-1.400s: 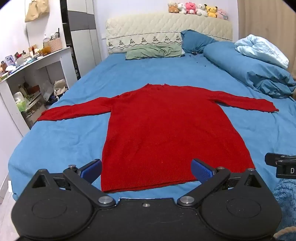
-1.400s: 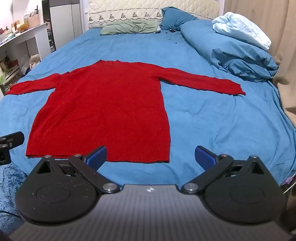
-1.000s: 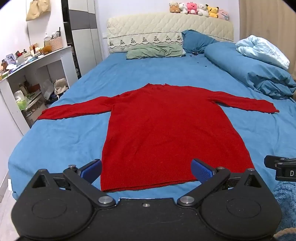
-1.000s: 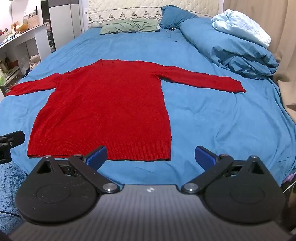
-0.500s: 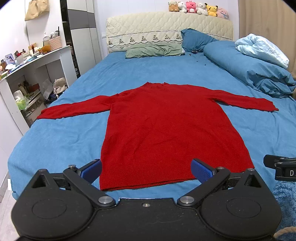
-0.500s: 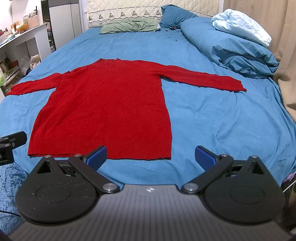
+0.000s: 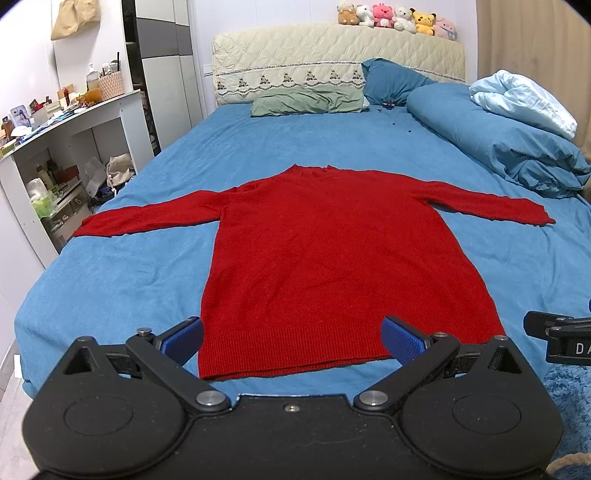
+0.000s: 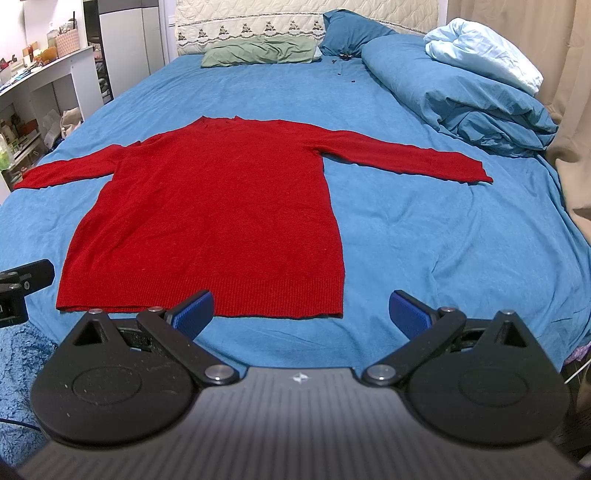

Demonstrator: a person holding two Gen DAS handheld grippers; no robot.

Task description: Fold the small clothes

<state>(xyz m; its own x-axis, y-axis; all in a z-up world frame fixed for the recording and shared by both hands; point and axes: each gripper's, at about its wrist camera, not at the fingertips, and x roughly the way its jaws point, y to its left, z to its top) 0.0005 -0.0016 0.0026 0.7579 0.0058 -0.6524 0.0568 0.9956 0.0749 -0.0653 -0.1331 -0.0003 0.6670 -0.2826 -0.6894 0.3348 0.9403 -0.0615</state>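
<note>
Left gripper (image 7: pixel 291 338) and right gripper (image 8: pixel 300 310): both spread wide, holding nothing, at the bed's foot. One red sweater (image 7: pixel 332 254) lies flat just ahead on the blue bed (image 7: pixel 110 273), hem nearest, two sleeves out. Beyond: six plush toys (image 7: pixel 397 19) on the headboard.

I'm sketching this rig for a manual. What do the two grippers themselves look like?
Both look alike: matte black bodies with two round discs, angled black link arms on silver pivot pins, and blue textured pads on the jaws. The left gripper has a plain black deck with a small screw; the right gripper has a ribbed grey deck bearing a small white emblem.
</note>
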